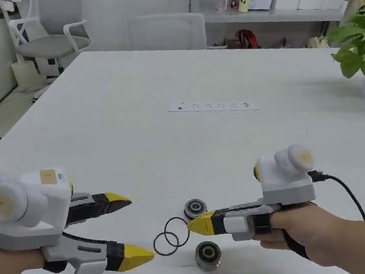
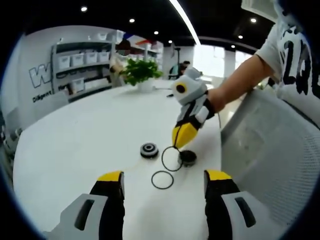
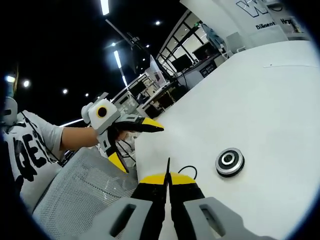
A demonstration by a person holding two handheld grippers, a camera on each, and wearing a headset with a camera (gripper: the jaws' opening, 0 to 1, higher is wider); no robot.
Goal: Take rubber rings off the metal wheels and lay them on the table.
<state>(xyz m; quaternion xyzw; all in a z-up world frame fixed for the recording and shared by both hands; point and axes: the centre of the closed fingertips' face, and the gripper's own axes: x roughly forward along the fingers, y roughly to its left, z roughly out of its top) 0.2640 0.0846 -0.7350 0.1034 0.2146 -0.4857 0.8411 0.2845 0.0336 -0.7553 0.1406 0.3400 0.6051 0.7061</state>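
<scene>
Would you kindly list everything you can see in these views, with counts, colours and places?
table: one, white, under everything.
metal wheels: two, silvery with dark centres, on the near table.
rubber rings: two, black; one flat on the table, one pinched at the right gripper's tip.
strip: one, white with small dark marks, mid-table.
plant: one, green, far right.
chairs: two, white, beyond the table.
left gripper: white-grey, yellow tips, open.
right gripper: same colours, shut on a ring.
</scene>
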